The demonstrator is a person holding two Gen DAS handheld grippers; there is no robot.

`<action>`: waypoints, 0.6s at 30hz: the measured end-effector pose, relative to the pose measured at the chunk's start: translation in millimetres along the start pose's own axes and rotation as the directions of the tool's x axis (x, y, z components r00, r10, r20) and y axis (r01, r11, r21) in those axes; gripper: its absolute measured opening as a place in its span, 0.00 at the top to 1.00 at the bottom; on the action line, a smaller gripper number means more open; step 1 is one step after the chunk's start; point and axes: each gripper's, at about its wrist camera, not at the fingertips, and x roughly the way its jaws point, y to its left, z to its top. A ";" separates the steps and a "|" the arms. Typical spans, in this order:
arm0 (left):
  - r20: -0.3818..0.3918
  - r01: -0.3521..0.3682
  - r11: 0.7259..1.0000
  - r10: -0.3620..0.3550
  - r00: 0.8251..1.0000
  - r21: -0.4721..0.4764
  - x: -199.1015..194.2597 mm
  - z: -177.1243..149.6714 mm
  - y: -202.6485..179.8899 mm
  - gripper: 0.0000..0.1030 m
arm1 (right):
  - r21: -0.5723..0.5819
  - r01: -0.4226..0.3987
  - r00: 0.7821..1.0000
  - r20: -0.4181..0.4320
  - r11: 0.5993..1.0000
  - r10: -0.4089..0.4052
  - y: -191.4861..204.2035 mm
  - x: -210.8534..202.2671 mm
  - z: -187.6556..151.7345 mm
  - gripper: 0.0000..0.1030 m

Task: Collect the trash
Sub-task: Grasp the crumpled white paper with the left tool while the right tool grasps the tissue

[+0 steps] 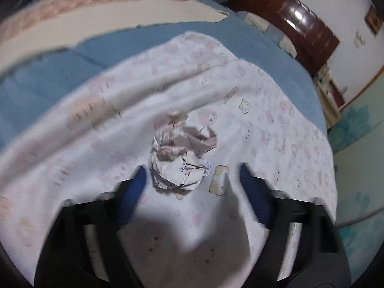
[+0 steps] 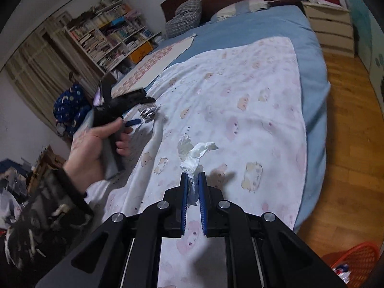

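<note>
A crumpled ball of printed paper lies on the white cartoon-print blanket. My left gripper is open, angled down at the ball, which sits between and just beyond its blue pads, nearer the left one. The right wrist view shows the same gripper, held in a hand, at the paper ball. My right gripper is shut on a white tissue, which sticks out past the fingertips above the blanket.
The blanket covers a bed with a blue sheet; pillows lie by the dark headboard. A red basket stands on the wooden floor at lower right. A bookshelf and a white dresser line the walls.
</note>
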 end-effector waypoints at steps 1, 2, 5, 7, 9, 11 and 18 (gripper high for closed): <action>-0.008 -0.016 1.000 0.016 1.000 -0.009 3.9 -1.6 3.1 0.54 | 0.003 -0.001 1.000 -0.001 1.000 0.001 -1.1 1.2 -2.7 0.90; 0.010 -0.012 1.000 0.012 1.000 -0.026 1.2 -3.2 4.5 0.54 | 0.000 -0.004 1.000 0.000 1.000 0.004 -1.4 0.2 -6.0 0.90; 0.050 0.010 0.999 -0.007 0.999 -0.048 -8.9 -8.2 -0.9 0.60 | 0.038 -0.033 0.999 -0.003 0.999 0.033 -2.8 -0.8 -13.2 0.90; 0.083 0.016 0.999 -0.013 0.996 -0.034 -18.6 -11.7 -6.0 0.61 | 0.037 -0.036 0.999 0.002 0.999 0.036 1.4 -3.4 -18.2 0.90; 0.086 0.024 0.999 -0.022 0.996 -0.023 -32.1 -15.2 -11.4 0.62 | 0.028 -0.041 0.999 0.015 0.999 0.041 7.0 -12.8 -22.0 0.90; 0.101 0.043 0.999 -0.043 0.994 0.002 -54.5 -22.5 -20.1 0.62 | 0.020 -0.043 0.999 0.024 0.999 0.042 14.3 -21.5 -21.5 0.90; 0.209 0.040 0.971 -0.092 0.974 0.238 -174.3 -74.8 -86.5 0.62 | -0.039 -0.017 0.991 0.131 0.999 0.022 22.1 -107.7 -28.6 0.90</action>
